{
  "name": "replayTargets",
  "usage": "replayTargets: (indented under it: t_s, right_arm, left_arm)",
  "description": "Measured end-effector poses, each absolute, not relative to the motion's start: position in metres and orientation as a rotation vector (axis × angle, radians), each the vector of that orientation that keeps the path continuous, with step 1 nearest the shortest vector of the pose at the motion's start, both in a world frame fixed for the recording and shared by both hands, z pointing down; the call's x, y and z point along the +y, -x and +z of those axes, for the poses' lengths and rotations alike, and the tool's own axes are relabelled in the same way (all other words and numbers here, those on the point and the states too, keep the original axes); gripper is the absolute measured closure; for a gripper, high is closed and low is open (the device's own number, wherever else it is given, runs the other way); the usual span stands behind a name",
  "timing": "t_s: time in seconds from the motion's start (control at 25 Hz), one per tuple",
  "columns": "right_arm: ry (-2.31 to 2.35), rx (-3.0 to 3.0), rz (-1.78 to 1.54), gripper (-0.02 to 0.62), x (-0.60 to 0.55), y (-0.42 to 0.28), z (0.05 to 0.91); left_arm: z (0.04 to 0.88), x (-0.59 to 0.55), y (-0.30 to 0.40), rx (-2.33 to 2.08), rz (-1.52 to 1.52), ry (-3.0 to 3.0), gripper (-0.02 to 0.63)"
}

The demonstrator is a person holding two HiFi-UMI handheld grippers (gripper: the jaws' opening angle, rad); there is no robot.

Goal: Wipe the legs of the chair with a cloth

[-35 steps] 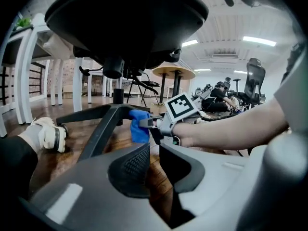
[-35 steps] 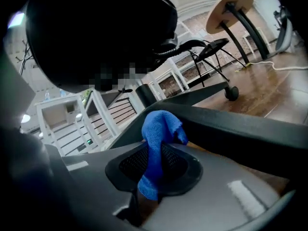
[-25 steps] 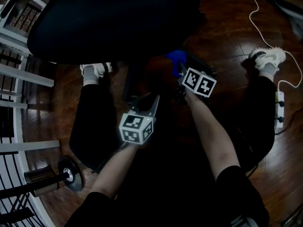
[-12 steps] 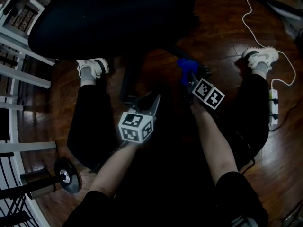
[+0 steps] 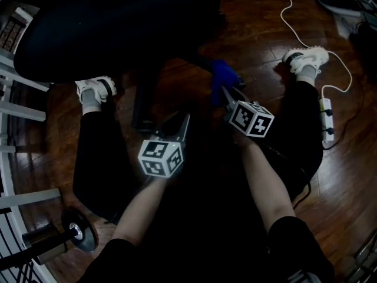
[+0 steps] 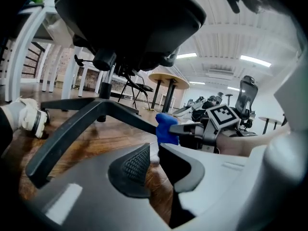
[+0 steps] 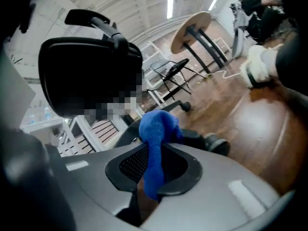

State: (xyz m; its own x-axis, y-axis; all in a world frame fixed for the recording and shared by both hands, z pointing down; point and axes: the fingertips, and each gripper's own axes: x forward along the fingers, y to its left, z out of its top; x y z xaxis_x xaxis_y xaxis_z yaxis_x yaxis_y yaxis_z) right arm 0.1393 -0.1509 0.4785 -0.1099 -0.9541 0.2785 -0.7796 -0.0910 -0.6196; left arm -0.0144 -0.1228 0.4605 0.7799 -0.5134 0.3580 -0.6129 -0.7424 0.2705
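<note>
1. From the head view we can make out little. The picture is very dark, and the black seat (image 5: 118, 22) covers the hub of the chair and the inner ends of its legs.
2. One chair leg (image 5: 143, 102) shows there as a dim bar running toward the left gripper (image 5: 178, 124). The others are lost against the dark wooden floor (image 5: 259, 34) and the person's black trousers.
3. In the left gripper view the base reads far better, with grey spokes spreading from a central column. Their outer ends are cut off by the gripper body and the frame edge.
4. The cloth (image 7: 156, 138) is bright blue and fuzzy. It is bunched into a rounded wad at the tip, with a narrow tail hanging down between the jaws.
5. The right gripper (image 7: 153, 165) clamps that tail, its pads pressed onto the fabric.
6. The wad sits at the sloping spoke that runs to a caster (image 7: 214, 143), just inward of that wheel. It overlaps the spoke in all three views, but we cannot tell how firmly it bears on it.
7. The left gripper's jaws stand nearly together with only a slit between them and nothing in it. It hangs near the base, apart from the spokes.
8. A white shoe (image 5: 94, 89) stands beside the dim leg, and a white cable (image 5: 294, 31) trails over the floor at the upper right.
</note>
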Motion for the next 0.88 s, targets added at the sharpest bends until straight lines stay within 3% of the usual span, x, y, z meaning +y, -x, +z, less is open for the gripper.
replayTargets:
  t_s: [0.44,0.88]
  right_arm:
    - [1.705,1.985,-1.033,0.52,-0.286,-0.085,0.433]
    - [1.793,1.781,-1.234,0.52,-0.251,-0.12,0.481]
  left_arm:
    - [0.439,-0.133,0.029,-0.976,0.551,-2.749,0.543]
    - [0.443,-0.139,0.016,-1.007,0.632,-2.757,0.545]
